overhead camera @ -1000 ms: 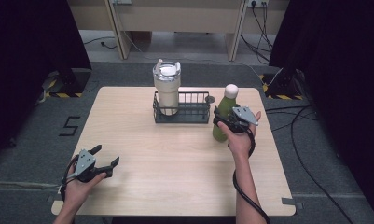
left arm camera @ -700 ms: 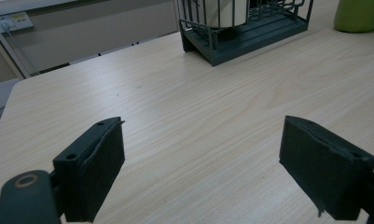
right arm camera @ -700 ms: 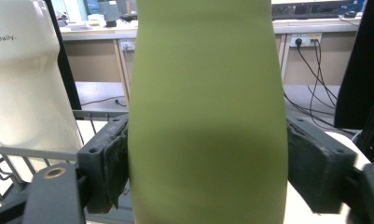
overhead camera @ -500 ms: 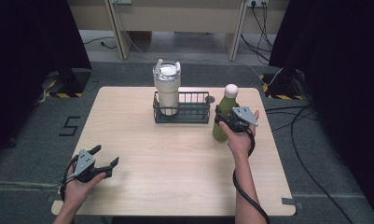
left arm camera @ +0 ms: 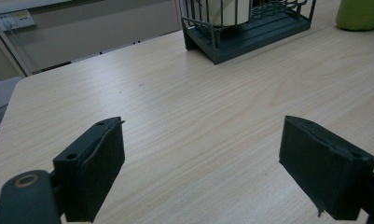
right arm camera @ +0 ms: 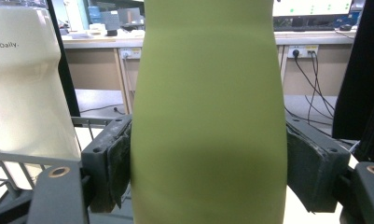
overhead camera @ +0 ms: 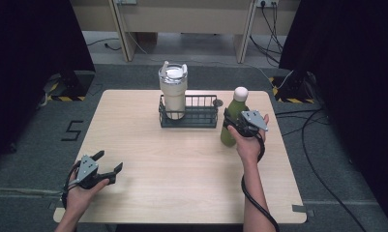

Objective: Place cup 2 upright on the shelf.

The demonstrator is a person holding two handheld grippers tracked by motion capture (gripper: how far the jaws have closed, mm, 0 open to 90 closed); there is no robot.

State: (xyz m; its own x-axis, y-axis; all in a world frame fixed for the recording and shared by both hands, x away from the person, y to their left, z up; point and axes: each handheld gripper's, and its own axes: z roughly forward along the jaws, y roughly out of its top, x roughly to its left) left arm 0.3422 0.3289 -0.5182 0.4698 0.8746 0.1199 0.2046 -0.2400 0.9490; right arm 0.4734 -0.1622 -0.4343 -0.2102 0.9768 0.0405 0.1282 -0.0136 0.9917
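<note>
So the right gripper [overhead camera: 236, 123] sits at about 2 o'clock on the table [overhead camera: 133, 125], the forearm coming up from the bottom edge and the hand wrapped round the body of the tool. Its jaws have just been closing and are now clamped on the green bottle [overhead camera: 233, 119], which stands upright just off the 3 o'clock end of the wire basket [overhead camera: 188, 119]. A cream tumbler [overhead camera: 173, 92] stands in the basket's left half. The left gripper [overhead camera: 107, 163] rests low at 7 o'clock, jaws spread wide over bare wood, nothing between them. In the right gripper view the bottle's cap and base are cut off.
</note>
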